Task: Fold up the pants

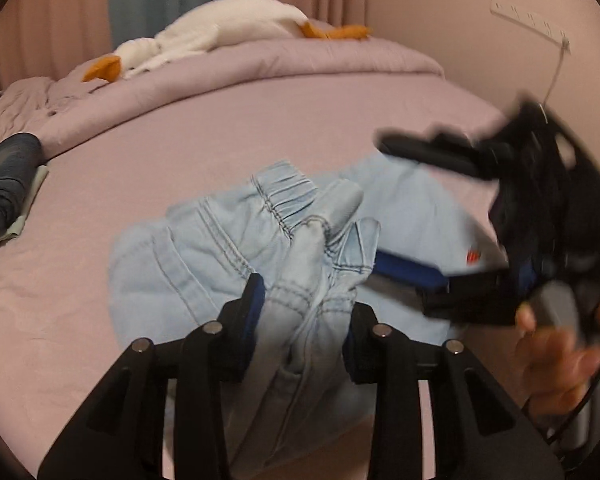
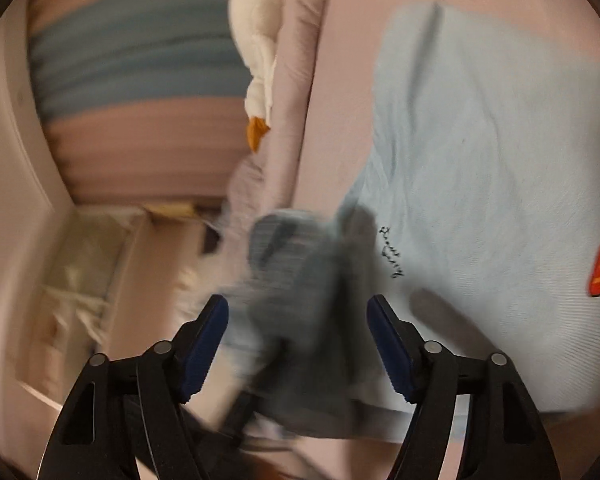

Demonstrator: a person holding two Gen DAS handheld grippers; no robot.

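Left tongs (image 1: 304,300) pinch the pants (image 1: 204,256) bunched on the bed (image 1: 220,128); right tongs (image 2: 298,340) gape, gripping nothing; the fold may slump crooked.

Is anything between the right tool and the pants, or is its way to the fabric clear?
Nothing visible stands in the way. The right tool stands open directly over the light blue pants on the bed, with only bunched pant fabric between its fingers. The left tool holds a fold of the same pants.
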